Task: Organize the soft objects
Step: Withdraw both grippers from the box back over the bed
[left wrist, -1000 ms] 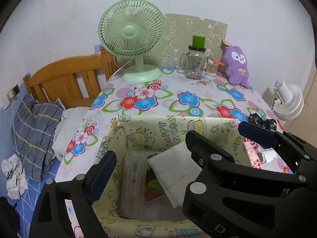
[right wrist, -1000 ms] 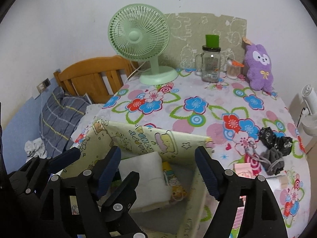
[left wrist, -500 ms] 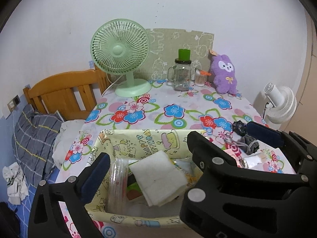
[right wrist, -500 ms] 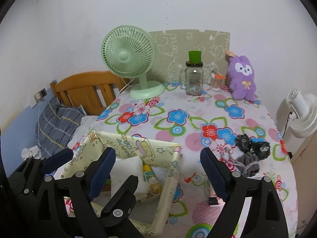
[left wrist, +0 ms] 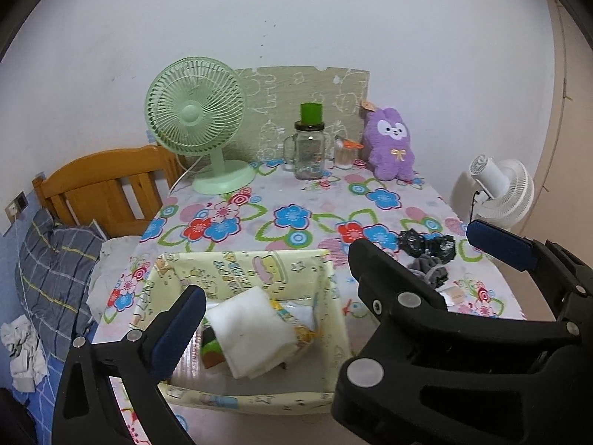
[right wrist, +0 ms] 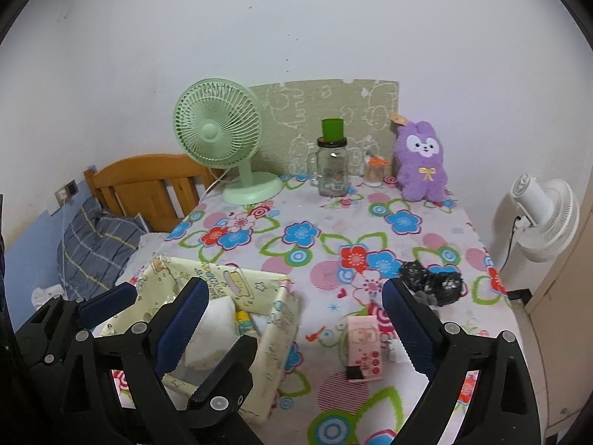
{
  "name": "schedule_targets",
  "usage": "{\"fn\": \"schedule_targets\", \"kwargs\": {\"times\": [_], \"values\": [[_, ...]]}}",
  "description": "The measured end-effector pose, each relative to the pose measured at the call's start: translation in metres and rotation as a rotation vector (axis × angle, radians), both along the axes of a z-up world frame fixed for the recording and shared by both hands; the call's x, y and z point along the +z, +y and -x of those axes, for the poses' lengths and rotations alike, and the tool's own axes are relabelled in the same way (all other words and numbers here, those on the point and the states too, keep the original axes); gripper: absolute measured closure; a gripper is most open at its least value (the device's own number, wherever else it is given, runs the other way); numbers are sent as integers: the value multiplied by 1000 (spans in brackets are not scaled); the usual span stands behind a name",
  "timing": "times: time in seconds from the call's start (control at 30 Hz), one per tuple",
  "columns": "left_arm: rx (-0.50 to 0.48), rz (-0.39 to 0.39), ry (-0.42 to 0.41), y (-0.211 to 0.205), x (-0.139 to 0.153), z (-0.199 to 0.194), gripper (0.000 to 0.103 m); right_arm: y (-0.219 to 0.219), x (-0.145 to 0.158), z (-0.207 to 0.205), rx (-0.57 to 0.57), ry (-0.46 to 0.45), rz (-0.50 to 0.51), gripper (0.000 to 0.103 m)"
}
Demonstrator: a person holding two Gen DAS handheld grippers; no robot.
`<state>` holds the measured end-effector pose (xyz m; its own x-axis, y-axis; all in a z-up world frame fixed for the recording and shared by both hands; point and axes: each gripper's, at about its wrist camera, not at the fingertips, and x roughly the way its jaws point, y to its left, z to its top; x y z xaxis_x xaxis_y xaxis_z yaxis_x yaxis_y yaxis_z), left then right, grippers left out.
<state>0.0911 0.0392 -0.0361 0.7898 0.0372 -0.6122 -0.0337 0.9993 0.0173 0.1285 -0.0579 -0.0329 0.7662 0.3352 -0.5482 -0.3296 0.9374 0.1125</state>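
Observation:
A yellow cartoon-print fabric box (left wrist: 237, 270) (right wrist: 270, 330) sits at the near left of the flowered table (right wrist: 333, 230). A folded white cloth (left wrist: 255, 333) (right wrist: 215, 319) lies inside it on other items. Black and grey soft pieces (left wrist: 426, 248) (right wrist: 433, 283) lie at the right. A purple plush bunny (left wrist: 391, 144) (right wrist: 420, 163) stands at the back. My left gripper (left wrist: 333, 289) is open and empty above the box. My right gripper (right wrist: 292, 319) is open and empty, to the right of the box.
A green desk fan (left wrist: 196, 118), a glass jar with a green lid (left wrist: 309, 148) and a small cup (left wrist: 344, 154) stand at the back. A pink card (right wrist: 363, 348) lies near the front. A white fan (right wrist: 541, 218) stands right of the table, a bed (right wrist: 100, 241) left.
Both grippers have pulled back and up from the box, so more of the table shows. The white cloth stays in the box.

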Motion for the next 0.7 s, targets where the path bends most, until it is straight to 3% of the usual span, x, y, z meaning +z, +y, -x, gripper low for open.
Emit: {"fn": "schedule_targets", "kwargs": {"times": [0.7], "values": [[-98, -11, -9, -60, -5, 4, 0, -63, -7, 13, -94, -1, 14, 6]]}}
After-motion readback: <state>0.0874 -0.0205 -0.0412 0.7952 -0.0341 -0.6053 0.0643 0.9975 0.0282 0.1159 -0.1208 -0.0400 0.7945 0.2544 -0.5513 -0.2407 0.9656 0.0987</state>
